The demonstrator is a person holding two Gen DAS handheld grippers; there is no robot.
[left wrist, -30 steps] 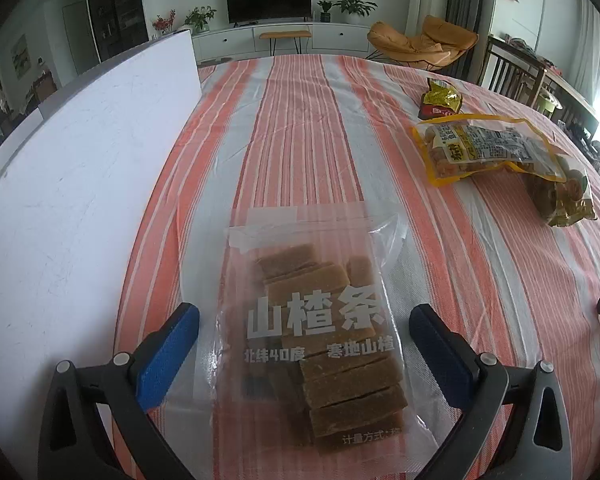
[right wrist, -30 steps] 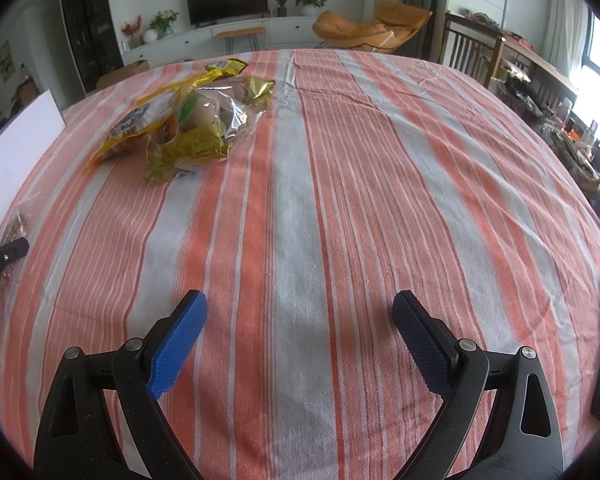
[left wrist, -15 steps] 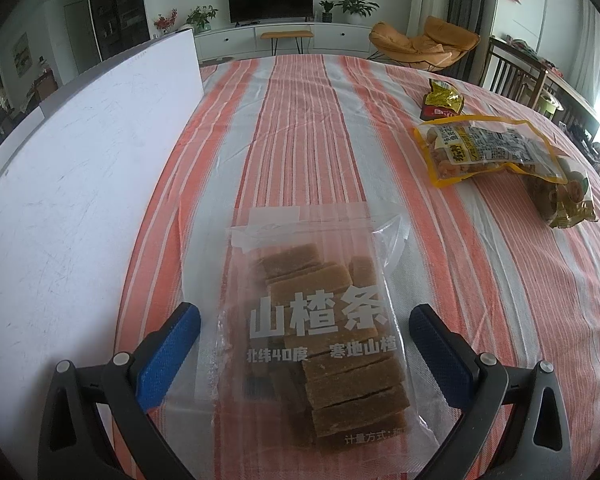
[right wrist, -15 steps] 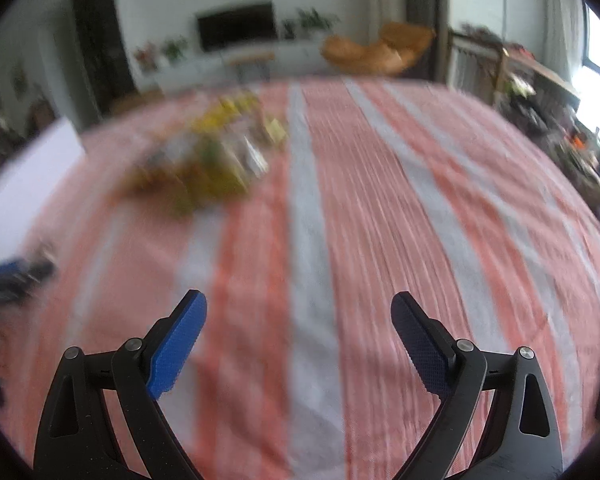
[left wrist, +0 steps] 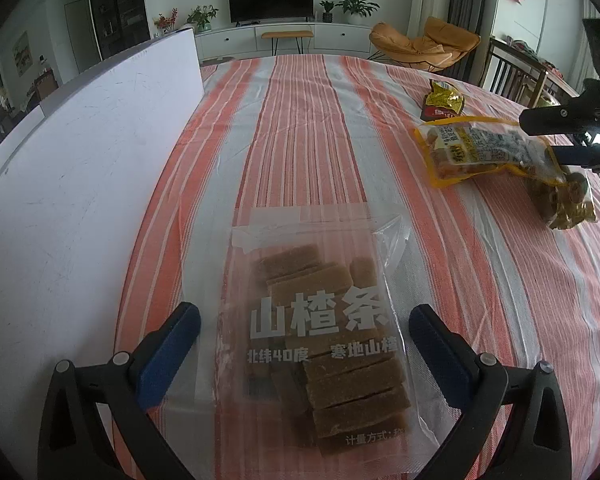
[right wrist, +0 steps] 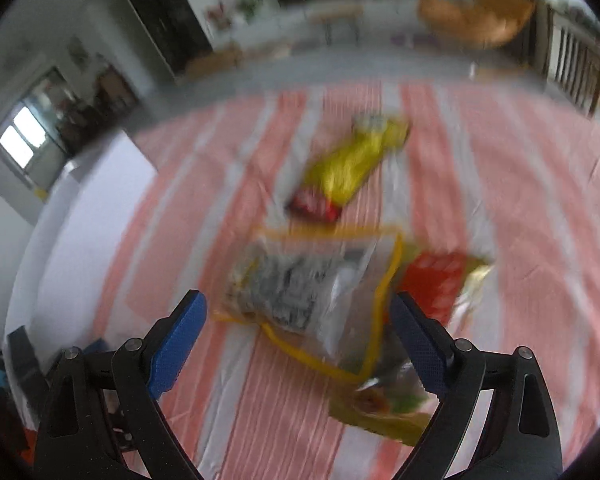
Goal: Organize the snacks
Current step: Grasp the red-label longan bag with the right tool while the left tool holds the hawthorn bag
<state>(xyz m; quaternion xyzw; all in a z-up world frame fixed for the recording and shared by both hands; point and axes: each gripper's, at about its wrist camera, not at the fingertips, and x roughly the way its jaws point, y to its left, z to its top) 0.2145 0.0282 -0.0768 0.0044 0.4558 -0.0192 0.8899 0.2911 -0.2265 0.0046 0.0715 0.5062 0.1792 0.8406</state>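
With both jaws wide and empty, right hand-held gripper (right wrist: 298, 338) over yellow-edged bag (right wrist: 312, 292), left hand-held gripper (left wrist: 304, 344) astride hawthorn bag (left wrist: 320, 340): slick film may slip

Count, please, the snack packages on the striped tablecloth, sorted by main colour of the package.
Clear bag of brown bars: 1
Small yellow packet with red end: 1
Yellow-edged bag with printed label: 1
Golden crinkled bag: 1, partly under the yellow-edged one
Total: 4 packages
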